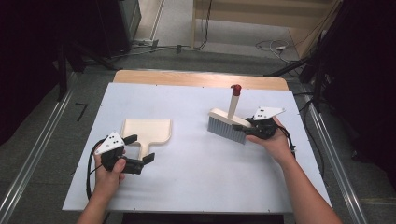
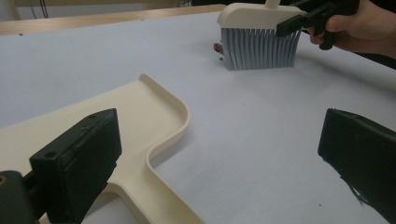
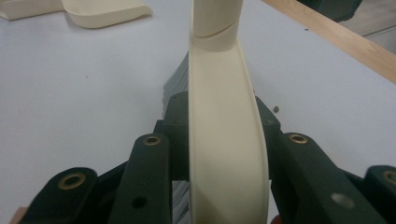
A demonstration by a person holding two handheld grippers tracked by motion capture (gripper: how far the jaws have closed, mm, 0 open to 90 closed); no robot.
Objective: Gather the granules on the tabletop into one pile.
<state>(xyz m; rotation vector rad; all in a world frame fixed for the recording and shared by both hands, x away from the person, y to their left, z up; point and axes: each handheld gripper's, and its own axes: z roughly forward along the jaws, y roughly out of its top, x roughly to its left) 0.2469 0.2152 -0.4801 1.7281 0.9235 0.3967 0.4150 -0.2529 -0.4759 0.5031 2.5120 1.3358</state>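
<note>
On the left of the white table (image 1: pixel 196 182), the left gripper (image 1: pixel 139 149) rests low in the person's left hand (image 1: pixel 109 175), its jaws spread wide and holding nothing. The cream dustpan (image 1: pixel 147 130) lies flat just beyond it, pan end away from the person and short handle pointing back towards them. The handle runs between the open jaws; in the left gripper view one jaw sits over the handle's edge while the other stands well off to the side above bare table, and it is not clear whether the near jaw touches the handle.

Further right, the brush (image 1: pixel 227 125) stands with its grey bristles (image 2: pixel 259 49) down on the table and its cream handle rising to a red tip (image 1: pixel 236 88). The right gripper (image 1: pixel 243 129), held in the right hand (image 1: pixel 276 140), is clamped on the brush's cream back from the right side; the right gripper view shows both jaws pressed against it. A few small dark specks (image 2: pixel 217 47) lie on the table beside the bristles.
</note>
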